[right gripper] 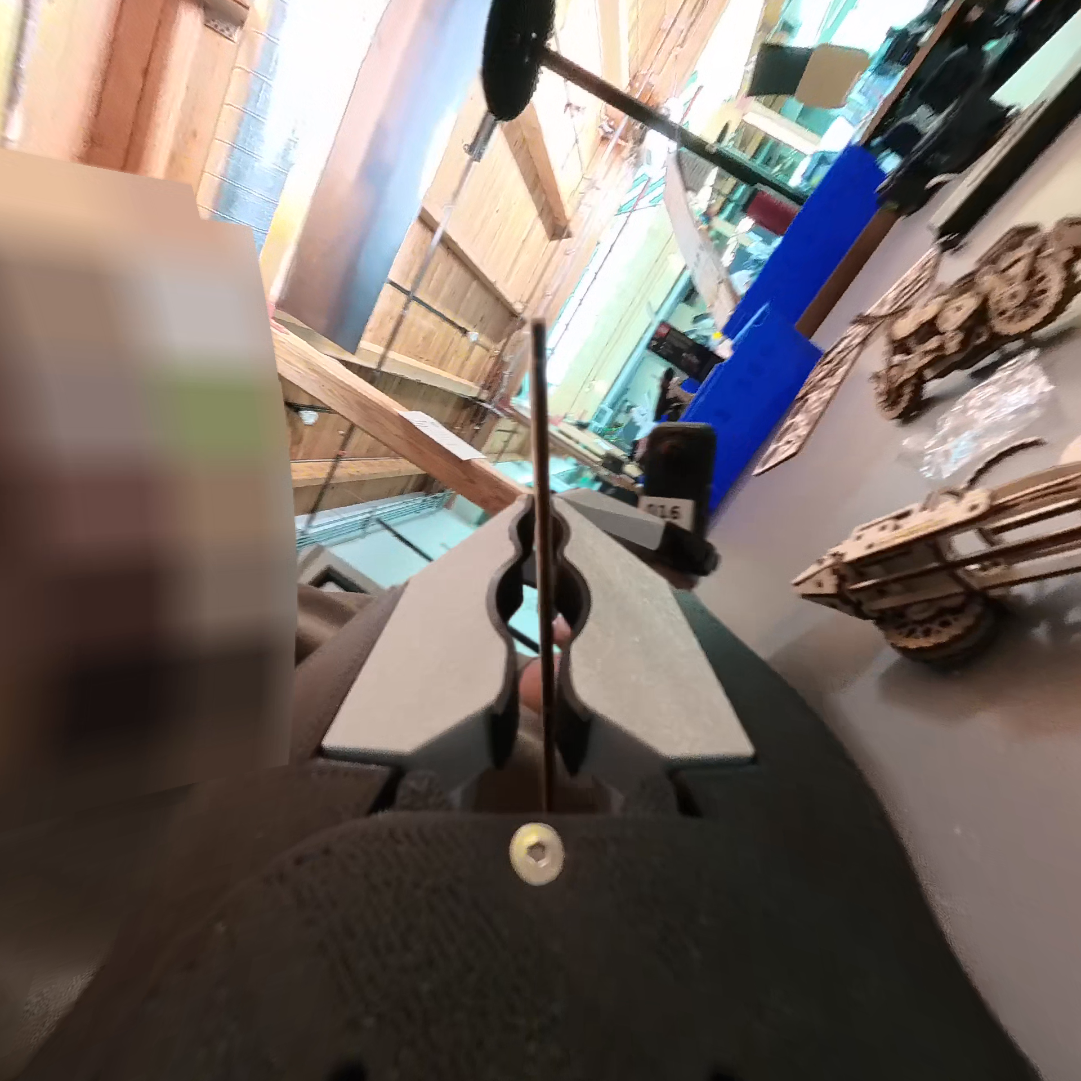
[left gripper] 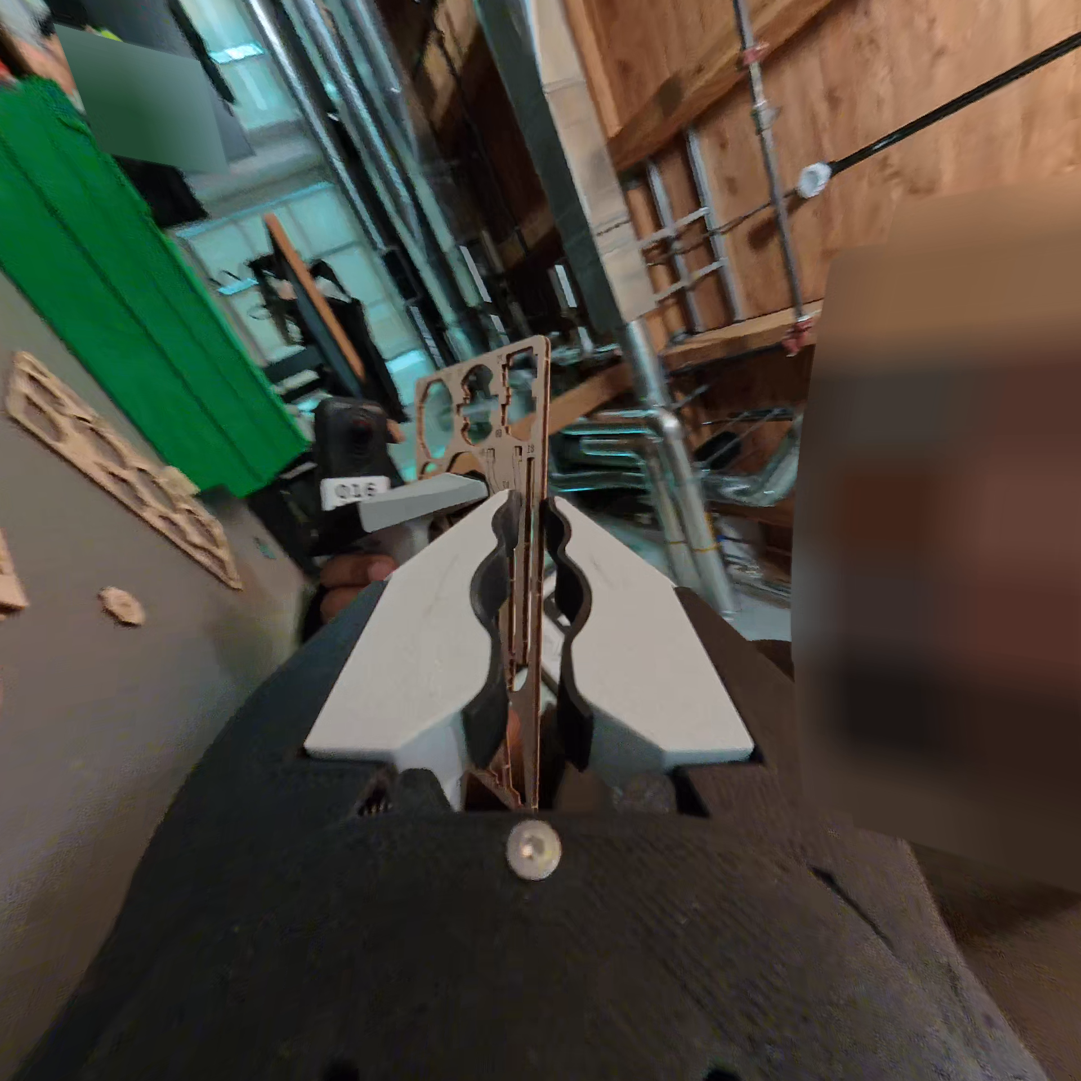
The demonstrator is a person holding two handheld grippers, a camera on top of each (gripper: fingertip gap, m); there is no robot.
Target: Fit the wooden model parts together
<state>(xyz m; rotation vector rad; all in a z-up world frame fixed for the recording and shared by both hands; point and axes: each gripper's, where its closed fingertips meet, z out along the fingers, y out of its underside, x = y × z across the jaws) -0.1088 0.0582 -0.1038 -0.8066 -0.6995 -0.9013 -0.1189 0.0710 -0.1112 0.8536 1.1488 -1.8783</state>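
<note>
My left gripper [left gripper: 529,503] is shut on a thin wooden parts sheet [left gripper: 529,403] with several cut-out holes. It holds the sheet upright, off the table. In the left wrist view the right gripper [left gripper: 421,503] reaches the sheet from the left, with a hand below it. My right gripper [right gripper: 541,509] is shut on a thin wooden sheet [right gripper: 539,409], seen edge-on as a dark line. In the right wrist view the left gripper [right gripper: 626,523] sits just right of that sheet. I cannot tell for sure whether both grip the same sheet.
On the grey table [right gripper: 936,760] stand a wooden cart frame with wheels [right gripper: 936,561], a geared wooden model [right gripper: 983,316], a plastic bag [right gripper: 983,409] and a flat parts sheet [right gripper: 819,392]. Another emptied sheet [left gripper: 117,468] and a small round piece [left gripper: 121,605] lie near a green crate [left gripper: 117,292].
</note>
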